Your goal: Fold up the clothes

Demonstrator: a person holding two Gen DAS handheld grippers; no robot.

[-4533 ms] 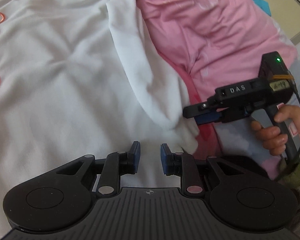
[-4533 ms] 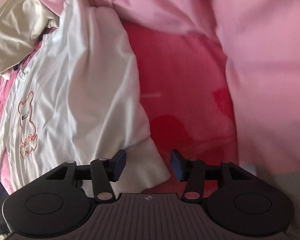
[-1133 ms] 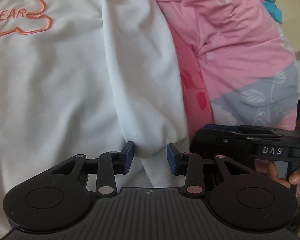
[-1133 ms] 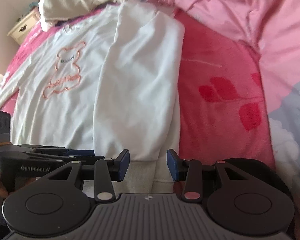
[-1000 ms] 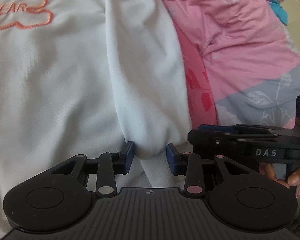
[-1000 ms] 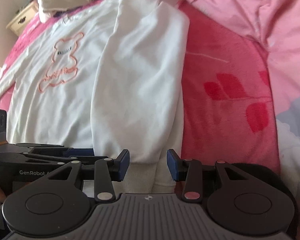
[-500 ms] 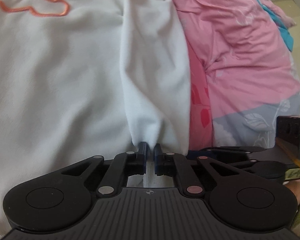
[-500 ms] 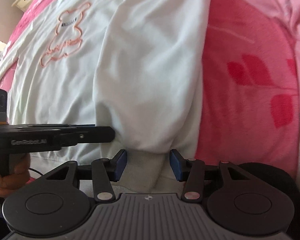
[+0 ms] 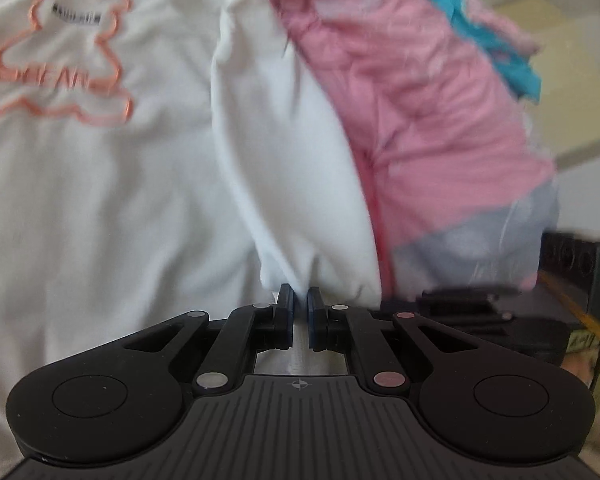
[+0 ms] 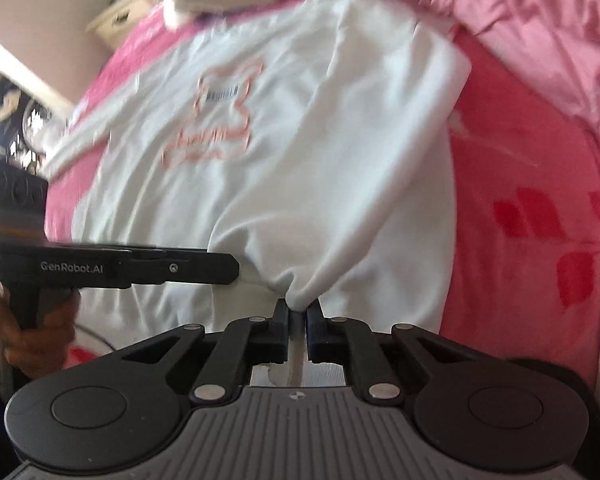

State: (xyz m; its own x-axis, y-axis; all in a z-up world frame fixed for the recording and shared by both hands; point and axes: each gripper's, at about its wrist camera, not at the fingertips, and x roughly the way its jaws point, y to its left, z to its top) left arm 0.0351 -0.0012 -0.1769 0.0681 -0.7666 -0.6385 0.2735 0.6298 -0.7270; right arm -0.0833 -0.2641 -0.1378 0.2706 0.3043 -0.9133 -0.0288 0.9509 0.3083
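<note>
Both claws have just pinched down on the bottom of the white sweatshirt (image 10: 300, 184), which lies on the pink bed (image 10: 520, 168). A second ago its folded sleeve sat loose between open jaws. The left claw (image 9: 299, 300) is clamped on fabric, and the right claw (image 10: 298, 310) is closing on a bunched tuft. With two grips set (and cloth tenting upward), the hem looks ready to be carried toward the collar.

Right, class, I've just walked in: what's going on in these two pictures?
A person is folding a white sweatshirt spread on a pink bed. The left gripper is shut on its lower end. The right gripper is closing, with bunched cloth between its pads beside the left. One sleeve already lies folded over the body.
</note>
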